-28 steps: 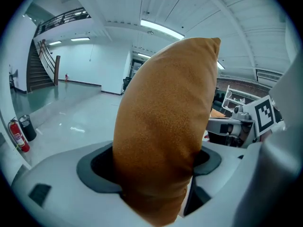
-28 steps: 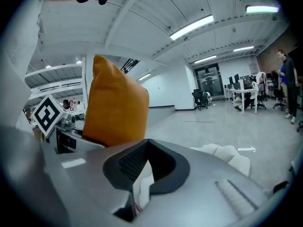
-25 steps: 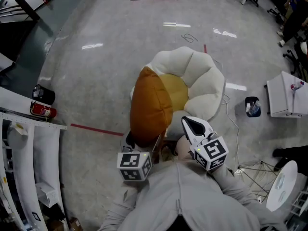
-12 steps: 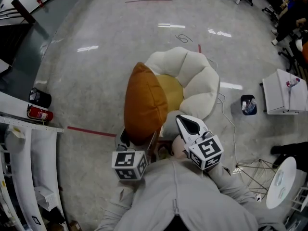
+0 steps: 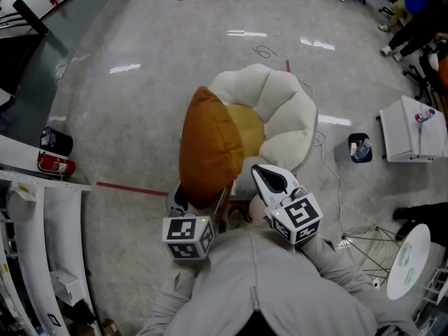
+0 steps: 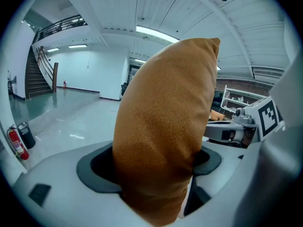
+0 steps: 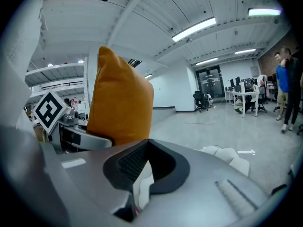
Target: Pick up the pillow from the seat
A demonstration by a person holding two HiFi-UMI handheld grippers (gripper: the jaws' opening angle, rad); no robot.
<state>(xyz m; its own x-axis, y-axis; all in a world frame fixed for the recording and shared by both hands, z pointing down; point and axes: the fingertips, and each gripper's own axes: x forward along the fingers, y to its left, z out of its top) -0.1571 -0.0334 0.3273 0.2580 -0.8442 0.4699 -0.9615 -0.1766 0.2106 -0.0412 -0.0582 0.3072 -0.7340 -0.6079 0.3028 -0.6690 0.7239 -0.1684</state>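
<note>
Left tool (image 6: 152, 165) clenched on the lower end of the orange pillow (image 5: 208, 145), held upright over the cream cushioned seat (image 5: 288, 110); right tool (image 7: 143, 163) closed, empty.

no word, number or brand could be read in any of the three views. the only signs were black-and-white square markers, coded patterns without letters, on the cube (image 5: 187, 238) of the left claw (image 5: 203, 203) and on the cube (image 5: 301, 221) of the right claw (image 5: 269, 178); each gripper view also caught one such marker on the other claw's cube. the red fire extinguisher (image 5: 56, 165) on the floor at the left showed a pale patch, but any print on it was too small to make out.
</note>
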